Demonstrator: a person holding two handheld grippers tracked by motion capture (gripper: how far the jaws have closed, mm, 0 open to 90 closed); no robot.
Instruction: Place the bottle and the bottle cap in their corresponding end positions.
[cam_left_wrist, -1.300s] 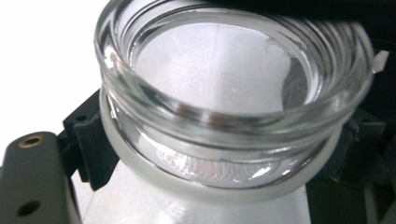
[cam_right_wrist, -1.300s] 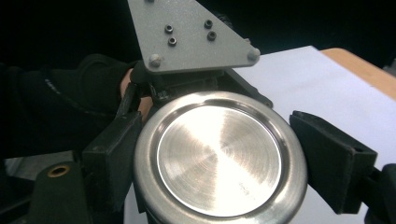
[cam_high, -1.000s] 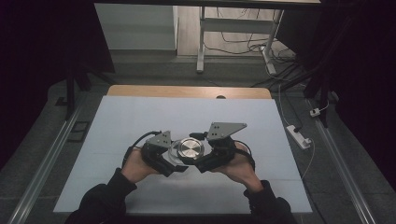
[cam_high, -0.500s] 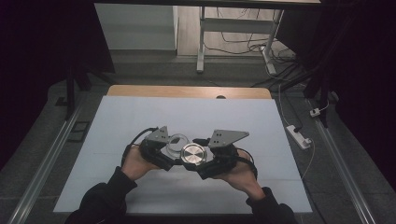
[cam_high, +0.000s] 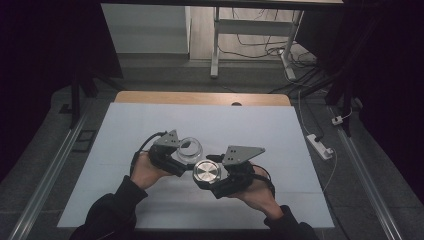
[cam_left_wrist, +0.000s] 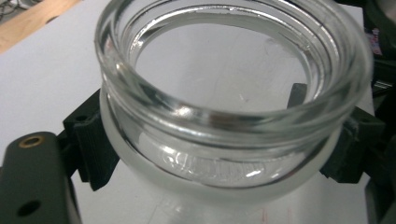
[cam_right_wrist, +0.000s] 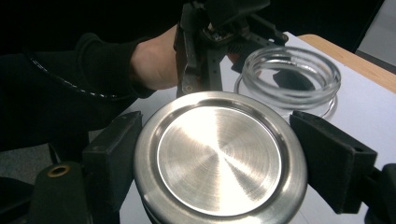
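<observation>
Dim room around a white table (cam_high: 150, 125) with a wooden strip along its far edge; beyond it stands a pale desk frame with cables on the floor, and a white power strip (cam_high: 320, 145) lies on the grey floor off the table's right side.

Near the table's front middle, two hands in dark sleeves each hold a gripper; the left gripper (cam_high: 172, 152) sits just left of centre, the right gripper (cam_high: 220, 172) just right of it, the two close together but apart.

Left jaws are clenched on a clear glass jar (cam_high: 189, 148); in the left gripper view the black pads press the jar (cam_left_wrist: 224, 140) on both sides below its threaded rim, mouth open and upward, white table seen through the glass; whether its base touches the table I cannot tell.

Right jaws grasp a round steel lid (cam_high: 207, 171); in the right gripper view the lid (cam_right_wrist: 219, 158) lies flat side up between the two black pads, brushed metal catching the light; beyond it the jar (cam_right_wrist: 292, 74) shows, held by the left gripper (cam_right_wrist: 210, 51) with the left hand (cam_right_wrist: 156, 63) behind.

Lid sits just beside the jar, toward the person and to the right, not over its mouth.
</observation>
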